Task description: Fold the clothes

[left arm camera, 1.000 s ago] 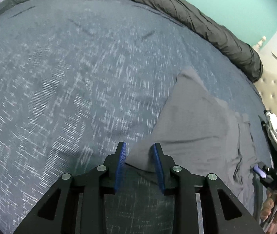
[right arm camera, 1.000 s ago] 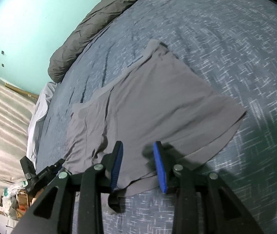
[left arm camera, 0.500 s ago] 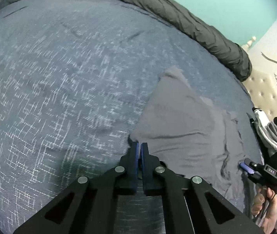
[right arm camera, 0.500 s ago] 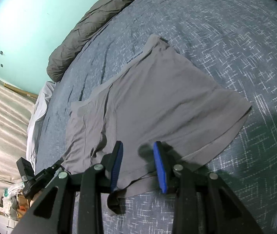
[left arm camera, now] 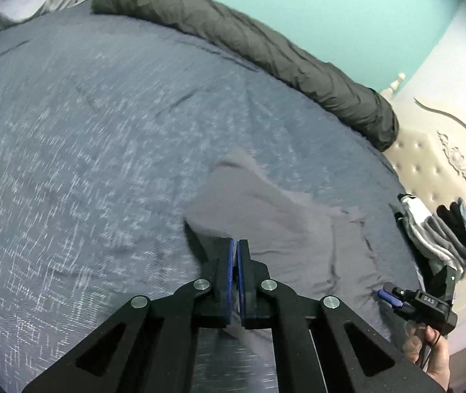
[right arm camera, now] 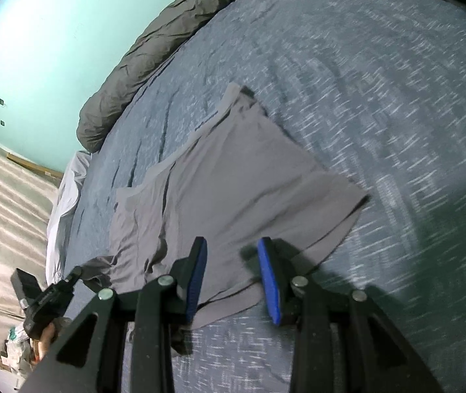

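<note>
A grey garment (right arm camera: 233, 177) lies spread on the blue patterned bedspread (right arm camera: 380, 98); it also shows in the left wrist view (left arm camera: 275, 219). My left gripper (left arm camera: 235, 245) is shut on the garment's near corner and lifts it slightly off the bed. In the right wrist view the left gripper (right arm camera: 72, 275) appears at the garment's left edge. My right gripper (right arm camera: 233, 255) is open, hovering over the garment's near hem with nothing between its pads. It shows in the left wrist view (left arm camera: 386, 296) at the far right.
A rolled dark grey duvet (left arm camera: 249, 42) runs along the far edge by the teal wall. A pile of socks and clothes (left arm camera: 439, 232) sits by the cream tufted headboard (left arm camera: 429, 167). A white sheet (right arm camera: 65, 203) hangs at the bed's side.
My left gripper closed on the garment's corner and has raised it, folding that corner upward. My right gripper stayed open and shifted only slightly over the hem.
</note>
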Tool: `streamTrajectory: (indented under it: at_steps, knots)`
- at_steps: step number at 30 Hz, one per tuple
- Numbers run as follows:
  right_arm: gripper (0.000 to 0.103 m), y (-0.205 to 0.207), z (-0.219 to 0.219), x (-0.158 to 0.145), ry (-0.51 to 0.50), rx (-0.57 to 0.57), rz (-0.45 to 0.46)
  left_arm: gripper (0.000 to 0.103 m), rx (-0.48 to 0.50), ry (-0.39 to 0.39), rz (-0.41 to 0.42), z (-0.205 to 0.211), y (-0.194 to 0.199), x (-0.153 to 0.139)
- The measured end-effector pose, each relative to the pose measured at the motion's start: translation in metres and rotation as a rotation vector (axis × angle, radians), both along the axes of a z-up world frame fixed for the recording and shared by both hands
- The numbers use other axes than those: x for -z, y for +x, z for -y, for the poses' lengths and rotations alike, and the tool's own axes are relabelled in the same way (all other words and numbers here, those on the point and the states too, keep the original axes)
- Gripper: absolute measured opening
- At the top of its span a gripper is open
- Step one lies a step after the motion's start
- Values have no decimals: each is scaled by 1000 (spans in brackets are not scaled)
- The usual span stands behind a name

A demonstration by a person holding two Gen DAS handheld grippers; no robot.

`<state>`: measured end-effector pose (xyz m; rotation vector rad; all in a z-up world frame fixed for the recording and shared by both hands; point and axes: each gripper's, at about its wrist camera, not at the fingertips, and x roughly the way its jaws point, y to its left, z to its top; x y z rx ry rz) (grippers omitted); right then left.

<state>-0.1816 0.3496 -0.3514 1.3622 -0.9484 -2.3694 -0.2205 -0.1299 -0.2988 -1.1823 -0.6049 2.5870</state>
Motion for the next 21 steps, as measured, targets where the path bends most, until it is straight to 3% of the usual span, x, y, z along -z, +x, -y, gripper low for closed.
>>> streamTrajectory:
  at_steps: [2, 3, 5, 10, 14, 21]
  knots:
    - [37, 1, -10, -1, 0, 21, 5, 2, 15, -8, -8, -9, 0, -9]
    - [47, 1, -15, -2, 0, 33, 7, 2, 24, -11, -8, -15, -2, -12]
    - [58, 2, -27, -4, 10, 58, 6, 2, 42, -22, -6, -34, -12, -17]
    - [59, 9, -51, -12, 62, 91, 9, 2, 94, -47, 4, -70, -18, -31]
    - [71, 15, -64, -18, 131, 112, 18, 2, 135, -63, 12, -98, -20, -39]
    - [75, 25, -88, -23, 181, 162, 10, 2, 212, -85, 19, -155, -29, -49]
